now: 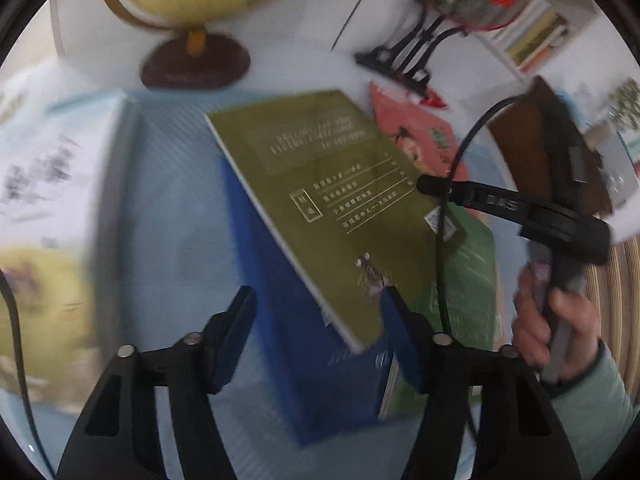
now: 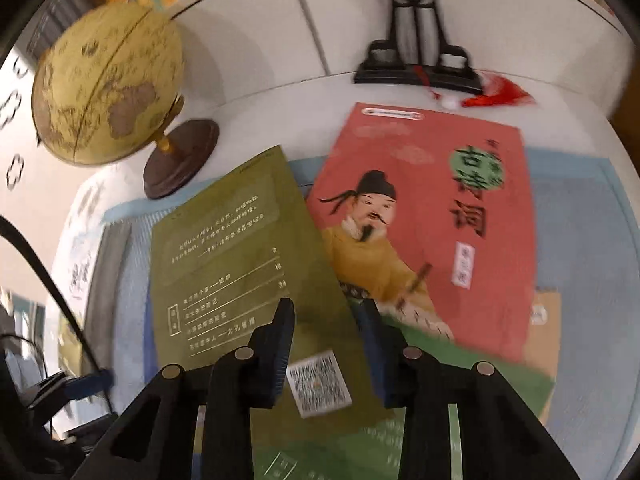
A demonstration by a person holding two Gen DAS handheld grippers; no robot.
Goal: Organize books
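On the left stands a yellow globe (image 2: 106, 84) on a dark round base, at the back of the white surface (image 1: 288, 60), near the wall. In front of it lies a light blue mat (image 1: 176, 216); at its left edge rests a pale book (image 1: 48, 168), too blurred to read.

The left gripper (image 1: 318, 304) hangs over a blue book (image 1: 280, 320) that lies flat on the mat. Its fingers stand apart and press on nothing; the right finger covers the near corner of the olive-green book (image 2: 240, 248).

This olive-green book is in the middle, tilted, with its back cover and a code label upward. It lies across the blue book and partly over a dark green one (image 1: 468, 280). The right gripper (image 2: 328, 312) points down at its lower edge. The fingers are rather narrow, on both sides of that edge, but I cannot tell if they really pinch it.

More to the right lies a red book (image 2: 440, 220) with a painted man in a yellow robe, flat, just beside the olive-green one. Behind it stands a black stand (image 2: 416, 64) with a red tassel (image 2: 492, 96). In the left wrist view a hand (image 1: 556, 320) in a pale green sleeve holds the right gripper's handle.
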